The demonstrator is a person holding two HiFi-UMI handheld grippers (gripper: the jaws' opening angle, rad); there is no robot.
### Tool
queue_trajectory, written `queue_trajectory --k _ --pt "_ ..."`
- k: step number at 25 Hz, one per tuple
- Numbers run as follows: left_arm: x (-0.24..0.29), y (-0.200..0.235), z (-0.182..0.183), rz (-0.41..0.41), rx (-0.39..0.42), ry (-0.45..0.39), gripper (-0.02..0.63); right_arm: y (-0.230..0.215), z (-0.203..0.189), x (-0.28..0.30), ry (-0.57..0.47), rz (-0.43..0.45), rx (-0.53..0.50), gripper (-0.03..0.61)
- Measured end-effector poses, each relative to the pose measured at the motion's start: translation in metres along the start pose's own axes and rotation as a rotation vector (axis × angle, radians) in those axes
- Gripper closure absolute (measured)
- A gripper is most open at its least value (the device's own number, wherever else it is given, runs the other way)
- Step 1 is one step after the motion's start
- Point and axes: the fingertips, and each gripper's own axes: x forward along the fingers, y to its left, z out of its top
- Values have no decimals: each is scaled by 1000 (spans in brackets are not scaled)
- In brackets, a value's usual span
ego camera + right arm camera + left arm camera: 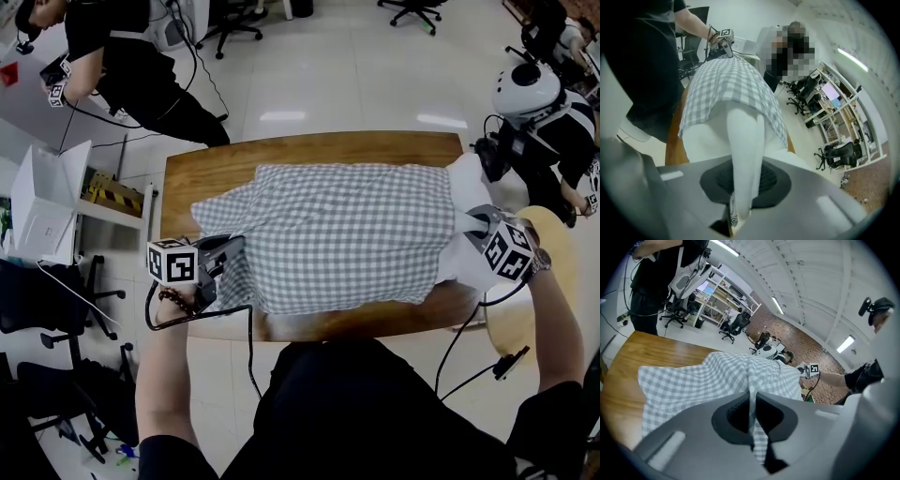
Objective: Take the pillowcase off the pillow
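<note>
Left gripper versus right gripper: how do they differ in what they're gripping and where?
The left gripper is shut on a thin fold of the checked pillowcase; the right gripper is shut on a thicker ridge of the bare white pillow. In the head view, the left gripper holds the covered end, the right gripper the end where the pillow sticks out. Both are shut on soft material.

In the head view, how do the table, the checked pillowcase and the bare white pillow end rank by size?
1. table
2. pillowcase
3. pillow, only its bare end showing
</note>
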Motion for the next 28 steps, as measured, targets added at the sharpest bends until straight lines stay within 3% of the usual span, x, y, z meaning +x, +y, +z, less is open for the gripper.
queue_trajectory --k 7,14,20,28 --pt "-21 0 14 48 -63 -167 607 -11 -9 -28 -27 -110 9 552" --pt "-38 -8 23 80 -65 -242 607 -17 -21 -52 -44 -166 26 554" --pt "-52 -7 14 104 -79 -262 607 -13 -29 -59 -57 -168 52 554" --pt "-54 -19 -13 70 -85 -187 606 20 -33 -44 -18 -97 46 518"
